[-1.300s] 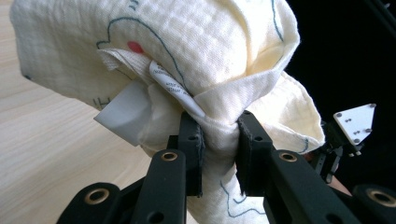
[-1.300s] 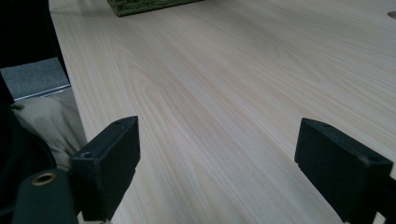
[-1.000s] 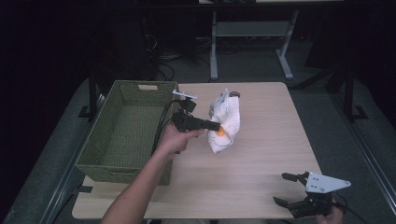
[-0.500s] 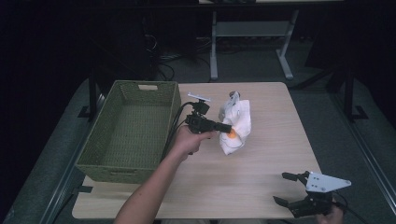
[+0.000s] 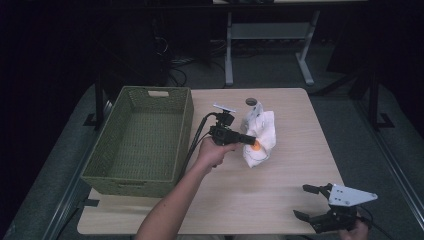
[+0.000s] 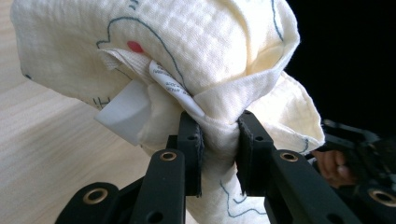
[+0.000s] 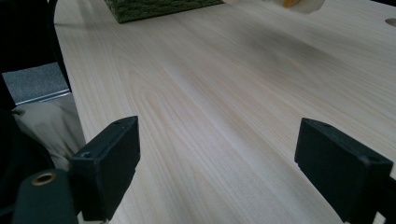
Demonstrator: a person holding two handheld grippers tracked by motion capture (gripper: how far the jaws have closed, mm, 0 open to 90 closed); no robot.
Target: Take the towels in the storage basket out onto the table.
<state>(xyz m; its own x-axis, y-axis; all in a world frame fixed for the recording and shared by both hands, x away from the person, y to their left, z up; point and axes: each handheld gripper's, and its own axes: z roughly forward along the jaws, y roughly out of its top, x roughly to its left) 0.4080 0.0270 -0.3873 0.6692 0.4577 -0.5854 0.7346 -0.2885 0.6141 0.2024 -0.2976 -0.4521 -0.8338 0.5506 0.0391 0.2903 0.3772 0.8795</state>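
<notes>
Cream cloth (image 5: 260, 136), printed with thin blue lines and a red spot, hangs bunched in the left claw (image 5: 250, 139), whose black jaws are pinched tight on a gathered fold of it; in the left gripper view the fabric (image 6: 187, 56) bulges above the pads and a white label sticks out beside them. From the high view the bundle sits over the middle of the wooden counter (image 5: 280, 200), its lower end at or just above the surface, I cannot tell which.

What the coming move turns on, as I judge it, is that the green woven basket (image 5: 140, 145) lies just beside the left hand (image 5: 212, 152), on the side away from the cloth, so the cloth would have to travel across past the near wall of the basket. The bundle's long axis runs roughly away from the person.

Well apart, at the near right corner, the right claw (image 5: 312, 202) rests with jaws wide and nothing between them.
</notes>
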